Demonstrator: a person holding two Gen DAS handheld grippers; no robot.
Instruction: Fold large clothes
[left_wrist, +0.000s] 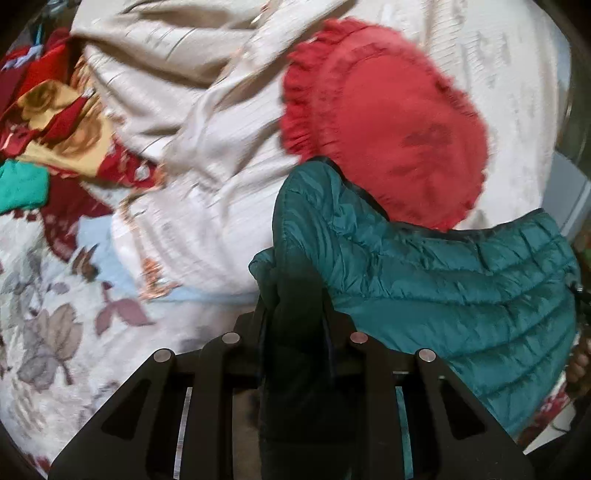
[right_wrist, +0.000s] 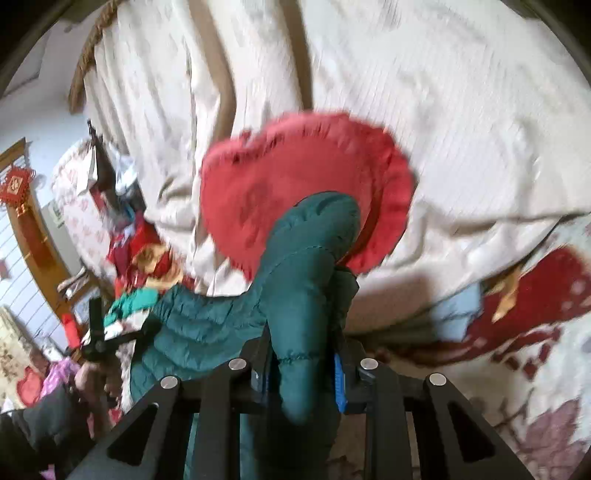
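A teal quilted puffer jacket hangs between my two grippers above the bed. My left gripper is shut on one edge of the jacket, with the fabric bunched between its fingers. My right gripper is shut on another part of the jacket, which rises in a puffed fold above the jaws. In the right wrist view the left gripper shows at the left, held in a hand. The jacket's lower part is hidden behind the gripper bodies.
A red frilled round cushion lies on a cream quilt just beyond the jacket. A floral bedspread covers the bed. Red and yellow cloths pile at the left. A wooden frame stands at far left.
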